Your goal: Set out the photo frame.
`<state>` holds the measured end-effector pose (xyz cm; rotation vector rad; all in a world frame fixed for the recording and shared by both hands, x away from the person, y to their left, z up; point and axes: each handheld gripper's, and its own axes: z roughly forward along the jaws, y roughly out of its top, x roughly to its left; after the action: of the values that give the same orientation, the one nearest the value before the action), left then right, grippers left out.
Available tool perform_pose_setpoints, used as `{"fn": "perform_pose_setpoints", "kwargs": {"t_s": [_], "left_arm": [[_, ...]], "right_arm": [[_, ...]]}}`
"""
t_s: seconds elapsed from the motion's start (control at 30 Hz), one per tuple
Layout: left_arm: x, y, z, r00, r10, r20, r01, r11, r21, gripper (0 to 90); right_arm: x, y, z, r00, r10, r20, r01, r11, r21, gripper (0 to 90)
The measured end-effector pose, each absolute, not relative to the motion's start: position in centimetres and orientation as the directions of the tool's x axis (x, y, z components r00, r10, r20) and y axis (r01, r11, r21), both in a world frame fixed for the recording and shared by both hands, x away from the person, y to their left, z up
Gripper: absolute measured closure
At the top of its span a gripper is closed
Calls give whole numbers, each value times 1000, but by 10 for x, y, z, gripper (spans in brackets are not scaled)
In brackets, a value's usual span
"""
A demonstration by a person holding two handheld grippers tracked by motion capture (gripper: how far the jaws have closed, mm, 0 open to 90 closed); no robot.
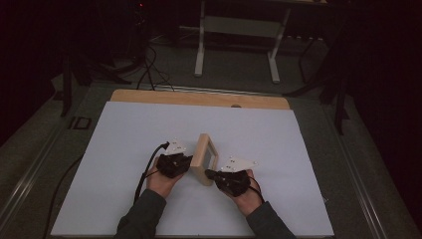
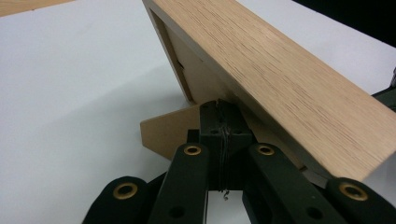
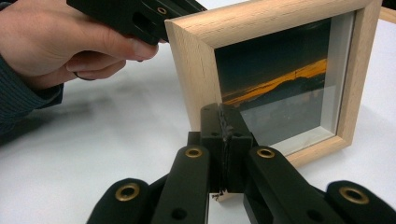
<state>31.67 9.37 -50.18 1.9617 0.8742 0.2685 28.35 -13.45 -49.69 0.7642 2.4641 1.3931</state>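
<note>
While our left gripper (image 1: 187, 162), jaws pressed shut with nothing held, noses at the stand flap (image 2: 166, 132) behind it, the wooden picture frame (image 1: 204, 158) stands upright mid-table (image 1: 124, 129). We judge it light and stiff, its glass front fragile; the thick wood rim offers the safest hold. Our right gripper (image 1: 209, 173), jaws likewise closed and empty, meets its front lower corner.

You are working in a dim lab or test room: a white sheet (image 1: 149, 149) covers your wooden worktop (image 1: 199, 98), loose cables (image 1: 149, 69) trail over the grey floor (image 1: 234, 74), and a metal-legged bench (image 1: 239, 30) stands behind.
</note>
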Motion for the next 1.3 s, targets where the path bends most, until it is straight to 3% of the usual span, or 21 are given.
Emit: {"fn": "perform_pose_setpoints", "kwargs": {"t_s": [0.37, 1.03, 1.3], "left_arm": [[317, 97, -500, 706, 693, -143, 467, -304, 830, 856], [304, 122, -483, 599, 790, -133, 490, -229, 841, 582], [291, 133, -468, 558, 816, -151, 480, -169, 861, 484]], "right_arm": [[284, -134, -497, -845, 531, 65, 330, 422, 844, 878], [286, -138, -497, -843, 535, 56, 333, 436, 836, 785], [291, -146, -497, -825, 561, 67, 354, 421, 835, 674]]}}
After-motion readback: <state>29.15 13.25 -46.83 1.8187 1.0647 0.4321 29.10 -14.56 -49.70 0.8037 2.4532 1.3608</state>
